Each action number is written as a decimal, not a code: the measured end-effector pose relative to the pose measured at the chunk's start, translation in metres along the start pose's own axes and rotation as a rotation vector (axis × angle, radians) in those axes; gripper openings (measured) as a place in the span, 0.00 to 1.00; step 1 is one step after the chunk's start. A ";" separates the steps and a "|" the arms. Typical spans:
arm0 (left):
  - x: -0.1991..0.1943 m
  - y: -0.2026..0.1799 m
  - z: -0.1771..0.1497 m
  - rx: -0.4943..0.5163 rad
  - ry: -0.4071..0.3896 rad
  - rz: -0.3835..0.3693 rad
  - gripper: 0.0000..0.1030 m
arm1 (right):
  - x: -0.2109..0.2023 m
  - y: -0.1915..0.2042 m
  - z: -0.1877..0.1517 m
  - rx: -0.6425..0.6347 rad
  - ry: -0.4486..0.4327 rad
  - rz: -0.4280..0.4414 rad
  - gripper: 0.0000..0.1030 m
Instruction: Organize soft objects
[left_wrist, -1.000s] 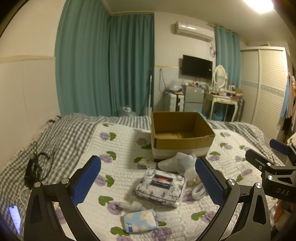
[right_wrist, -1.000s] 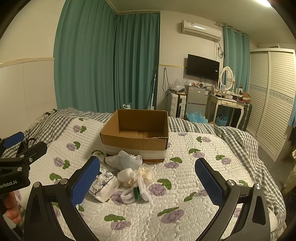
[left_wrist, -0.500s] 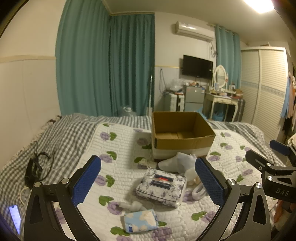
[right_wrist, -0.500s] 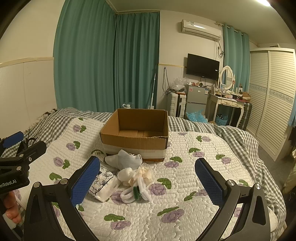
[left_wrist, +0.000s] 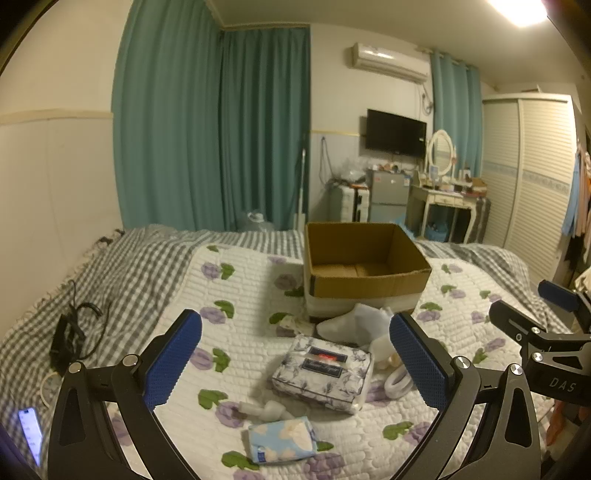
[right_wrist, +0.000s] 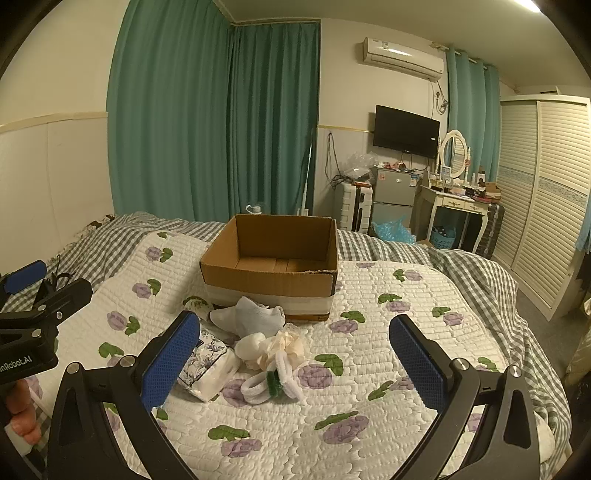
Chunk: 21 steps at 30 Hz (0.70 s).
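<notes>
An open, empty cardboard box (left_wrist: 364, 269) (right_wrist: 271, 267) stands on the quilted bed. In front of it lie a white sock (left_wrist: 352, 323) (right_wrist: 251, 315), a floral tissue pack (left_wrist: 323, 373) (right_wrist: 208, 367), a small blue cloud-print pack (left_wrist: 280, 439), a cream fabric flower (right_wrist: 286, 345) and white fuzzy loops with a green band (right_wrist: 271, 384). My left gripper (left_wrist: 295, 360) is open and empty, held above the tissue pack. My right gripper (right_wrist: 295, 360) is open and empty, held above the loops.
The bed carries a white quilt with purple flowers (right_wrist: 369, 369) over a grey checked blanket (left_wrist: 122, 266). A black charger with cable (left_wrist: 70, 336) and a phone (left_wrist: 29, 428) lie at the left edge. A wardrobe (right_wrist: 546, 199), dresser and fridge stand beyond.
</notes>
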<state>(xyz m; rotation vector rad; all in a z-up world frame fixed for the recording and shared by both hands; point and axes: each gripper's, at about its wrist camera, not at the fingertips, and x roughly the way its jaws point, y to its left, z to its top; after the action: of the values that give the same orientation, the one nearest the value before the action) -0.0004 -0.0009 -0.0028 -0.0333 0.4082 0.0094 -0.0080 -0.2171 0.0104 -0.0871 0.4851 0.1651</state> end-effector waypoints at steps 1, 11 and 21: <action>0.000 0.000 0.000 0.000 0.001 0.000 1.00 | 0.000 0.000 0.000 0.000 0.000 0.000 1.00; -0.001 0.001 0.000 0.001 0.001 0.002 1.00 | 0.002 0.000 -0.004 -0.001 0.003 0.001 1.00; -0.001 0.002 0.000 0.001 0.002 0.004 1.00 | 0.002 0.000 -0.002 -0.001 0.005 0.001 1.00</action>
<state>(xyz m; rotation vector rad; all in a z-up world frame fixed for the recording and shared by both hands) -0.0012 0.0007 -0.0026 -0.0315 0.4098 0.0128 -0.0071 -0.2168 0.0074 -0.0888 0.4904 0.1658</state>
